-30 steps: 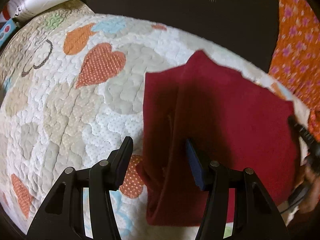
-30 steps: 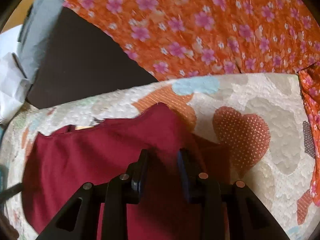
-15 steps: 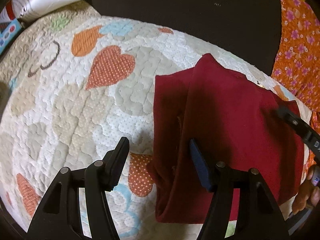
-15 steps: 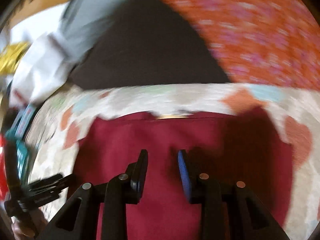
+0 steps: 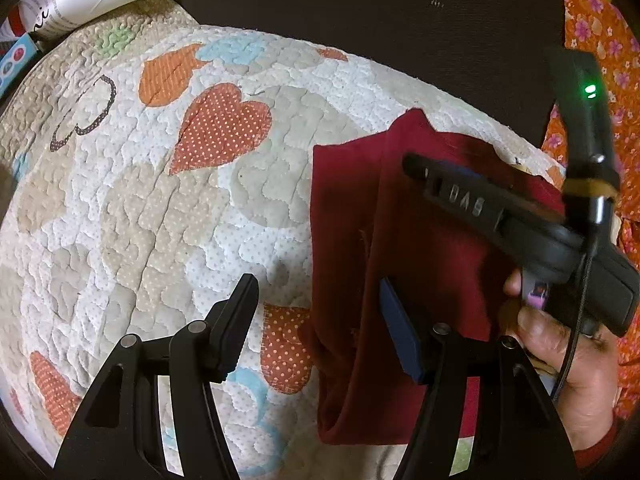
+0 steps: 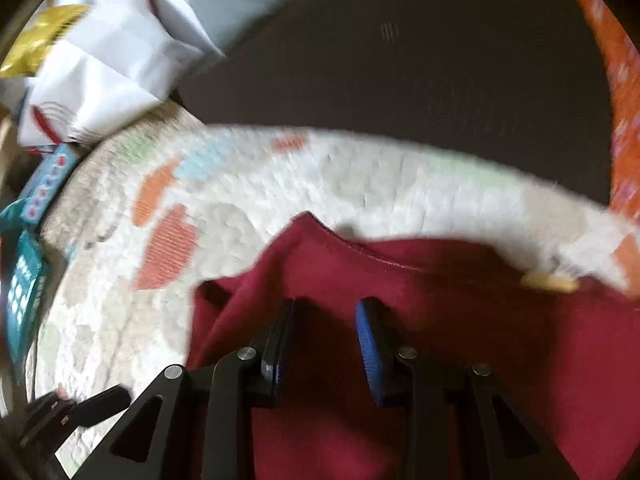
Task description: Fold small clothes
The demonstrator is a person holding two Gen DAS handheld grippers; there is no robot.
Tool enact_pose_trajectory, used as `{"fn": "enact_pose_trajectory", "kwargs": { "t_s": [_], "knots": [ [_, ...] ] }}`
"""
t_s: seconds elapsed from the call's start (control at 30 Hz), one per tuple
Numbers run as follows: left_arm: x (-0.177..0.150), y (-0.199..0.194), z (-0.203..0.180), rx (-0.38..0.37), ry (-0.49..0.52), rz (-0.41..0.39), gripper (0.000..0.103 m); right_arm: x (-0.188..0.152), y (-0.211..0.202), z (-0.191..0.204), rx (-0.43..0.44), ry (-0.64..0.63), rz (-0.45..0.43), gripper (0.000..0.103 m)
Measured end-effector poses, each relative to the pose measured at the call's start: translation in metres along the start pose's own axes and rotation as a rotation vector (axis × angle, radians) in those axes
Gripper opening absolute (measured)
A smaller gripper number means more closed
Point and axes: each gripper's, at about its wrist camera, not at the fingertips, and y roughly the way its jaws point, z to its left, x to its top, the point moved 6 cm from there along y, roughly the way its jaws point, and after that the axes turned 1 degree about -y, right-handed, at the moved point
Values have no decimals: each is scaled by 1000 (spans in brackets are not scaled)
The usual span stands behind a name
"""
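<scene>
Both tongs (image 5: 318, 312) (image 6: 325, 326) agape above maroon garment (image 5: 420, 264).

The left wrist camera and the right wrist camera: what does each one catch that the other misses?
Only the left view shows the person's hand holding the right gripper above the red garment. Only the right view shows the yellow packet and teal box. Both show the garment, heart-patterned quilt, white bag, and open jaws holding nothing.

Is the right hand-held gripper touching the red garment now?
Cannot tell. In the left wrist view the right hand-held gripper overlaps the red garment, but no contact or gap shows. The right wrist view is blurred; its open jaws hold nothing.
</scene>
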Motion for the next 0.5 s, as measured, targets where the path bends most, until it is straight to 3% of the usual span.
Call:
{"fn": "enact_pose_trajectory", "kwargs": {
  "t_s": [0.27, 0.5],
  "knots": [
    [1, -5, 7, -73, -31, 21, 64, -5, -30, -3, 48, 36, 6, 36],
    [5, -15, 23, -99, -72, 0, 64, -30, -43, -27, 26, 83, 24, 36]
  ]
}}
